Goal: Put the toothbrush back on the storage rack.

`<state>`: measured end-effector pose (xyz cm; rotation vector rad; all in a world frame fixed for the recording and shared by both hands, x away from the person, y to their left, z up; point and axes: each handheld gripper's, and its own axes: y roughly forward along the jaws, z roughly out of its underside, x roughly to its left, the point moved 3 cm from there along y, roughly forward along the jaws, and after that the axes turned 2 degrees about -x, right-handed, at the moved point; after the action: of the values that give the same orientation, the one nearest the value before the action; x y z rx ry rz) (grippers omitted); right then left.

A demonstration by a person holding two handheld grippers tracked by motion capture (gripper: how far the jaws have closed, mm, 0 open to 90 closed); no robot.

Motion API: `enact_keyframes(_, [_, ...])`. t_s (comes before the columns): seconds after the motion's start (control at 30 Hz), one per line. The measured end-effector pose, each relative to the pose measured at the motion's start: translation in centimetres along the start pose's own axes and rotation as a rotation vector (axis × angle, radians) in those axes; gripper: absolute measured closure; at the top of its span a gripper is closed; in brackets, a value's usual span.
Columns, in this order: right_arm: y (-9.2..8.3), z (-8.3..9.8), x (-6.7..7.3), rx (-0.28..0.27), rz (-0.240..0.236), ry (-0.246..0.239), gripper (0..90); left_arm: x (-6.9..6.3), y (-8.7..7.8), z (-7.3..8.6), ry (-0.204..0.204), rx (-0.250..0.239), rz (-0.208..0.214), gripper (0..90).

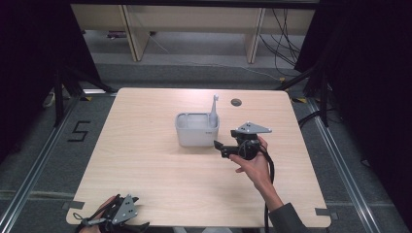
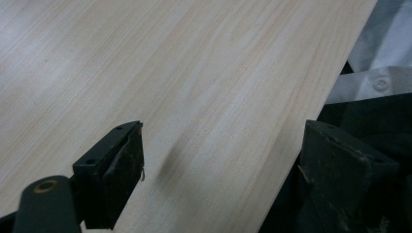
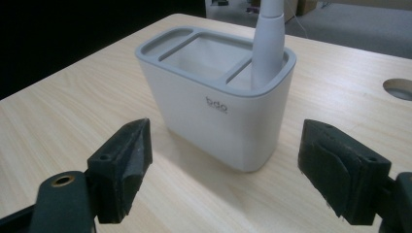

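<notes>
High view: toothbrush already stands in the white holder's end slot mid-surface. Right gripper sits just beside it, jaws wide, empty. Left gripper idles wide at the near edge. Looks basically done.

One holder, one toothbrush, two grippers

A holder stands on the middle of the table. A toothbrush stands upright in its right-end compartment. The right gripper sits just right of the holder; the left gripper rests at the table's near left edge.
</notes>
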<state>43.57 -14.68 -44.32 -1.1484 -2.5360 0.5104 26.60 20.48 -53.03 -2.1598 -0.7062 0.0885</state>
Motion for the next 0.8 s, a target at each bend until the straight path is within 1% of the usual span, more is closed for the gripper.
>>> enact_keyframes(0.03, [0.1, 0.2, 0.1, -0.002, 0.001, 0.006, 20.7, 0.0, 0.0, 0.0, -0.006, 0.000, -0.004, 15.8])
enact_keyframes(0.07, [-0.1, 0.3, 0.1, 0.016, -0.010, -0.015, 20.7, 0.0, 0.0, 0.0, -0.009, 0.000, 0.000, 15.8])
enact_keyframes(0.1, [0.0, 0.4, 0.2, 0.007, -0.012, -0.002, 20.7, 0.1, 0.0, 0.0, 0.004, 0.000, -0.004, 15.8])
enact_keyframes(0.13, [-0.1, 0.5, 0.2, 0.008, -0.007, -0.025, 20.7, 0.0, 0.0, 0.0, -0.003, -0.004, 0.001, 15.8])
enact_keyframes(0.17, [-0.2, 0.7, 0.3, 0.017, -0.012, -0.012, 20.7, 0.0, 0.0, 0.0, 0.003, 0.001, -0.004, 15.8])
enact_keyframes(0.2, [-0.2, 0.9, 0.4, 0.014, -0.016, -0.010, 20.6, 0.0, 0.0, 0.0, -0.006, 0.000, -0.001, 15.8])
enact_keyframes(0.23, [-0.3, 1.0, 0.5, 0.021, -0.011, -0.022, 20.5, 0.0, 0.0, 0.0, -0.013, 0.001, 0.000, 15.7])
enact_keyframes(0.27, [-0.4, 1.2, 0.6, 0.026, -0.012, -0.013, 20.5, 0.0, 0.0, 0.0, -0.012, 0.000, 0.001, 15.8])
enact_keyframes(0.3, [-0.4, 1.2, 0.4, 0.016, -0.015, -0.042, 20.5, 0.1, 0.0, 0.0, 0.004, -0.001, -0.005, 15.8])
enact_keyframes(0.33, [-0.4, 1.4, 0.6, 0.016, -0.022, -0.024, 20.5, 0.0, 0.0, 0.0, 0.005, 0.001, -0.001, 15.8])
enact_keyframes(0.37, [-0.6, 1.6, 0.7, 0.024, -0.014, -0.018, 20.5, 0.0, 0.0, 0.0, 0.000, -0.001, -0.001, 15.8])
enact_keyframes(0.4, [-0.6, 1.8, 0.8, 0.022, -0.015, -0.027, 20.5, 0.0, 0.0, 0.0, -0.006, 0.000, -0.002, 15.8])
enact_keyframes(0.43, [-0.7, 2.0, 0.8, 0.032, -0.020, -0.018, 20.5, 0.0, 0.0, 0.0, -0.013, 0.001, 0.000, 15.8])
enact_keyframes(0.47, [-0.6, 2.2, 0.9, 0.026, -0.019, -0.015, 20.4, 0.0, 0.0, 0.0, -0.003, 0.002, -0.004, 15.8])
enact_keyframes(0.5, [-0.6, 2.4, 0.8, 0.031, -0.024, -0.024, 20.4, 0.0, 0.0, 0.0, -0.001, -0.003, -0.001, 15.8])
enact_keyframes(0.53, [-0.7, 2.6, 0.8, 0.037, -0.014, -0.017, 20.5, 0.0, 0.0, 0.0, 0.002, -0.002, 0.001, 15.8])
enact_keyframes(0.57, [-0.7, 2.8, 0.8, 0.035, -0.027, -0.018, 20.5, 0.0, 0.0, 0.0, 0.003, 0.001, -0.005, 15.8])
enact_keyframes(0.6, [-0.7, 2.9, 0.9, 0.045, -0.027, -0.014, 20.5, 0.0, 0.0, 0.0, -0.006, 0.001, 0.000, 15.8])
enact_keyframes(0.63, [-0.7, 3.1, 0.9, 0.038, -0.032, -0.024, 20.5, 0.0, 0.0, 0.0, -0.012, 0.001, 0.005, 15.8])
enact_keyframes(0.67, [-0.7, 3.2, 0.9, 0.036, -0.035, -0.034, 20.5, 0.1, 0.0, 0.0, 0.003, -0.002, -0.009, 15.8])
enact_keyframes(0.7, [-0.9, 3.3, 1.1, 0.052, -0.030, -0.010, 20.5, 0.0, 0.0, 0.0, 0.000, -0.003, -0.002, 15.8])
enact_keyframes(0.73, [-0.7, 3.4, 0.9, 0.036, -0.028, -0.049, 20.5, 0.1, 0.0, 0.0, 0.005, 0.001, -0.003, 15.8])
enact_keyframes(0.77, [-0.8, 3.5, 1.1, 0.049, -0.037, -0.017, 20.6, -0.1, 0.0, 0.0, -0.016, -0.002, 0.003, 15.8])
enact_keyframes(0.8, [-0.8, 3.6, 1.1, 0.047, -0.041, -0.044, 20.6, 0.1, -0.1, 0.0, 0.000, 0.000, 0.005, 15.8])
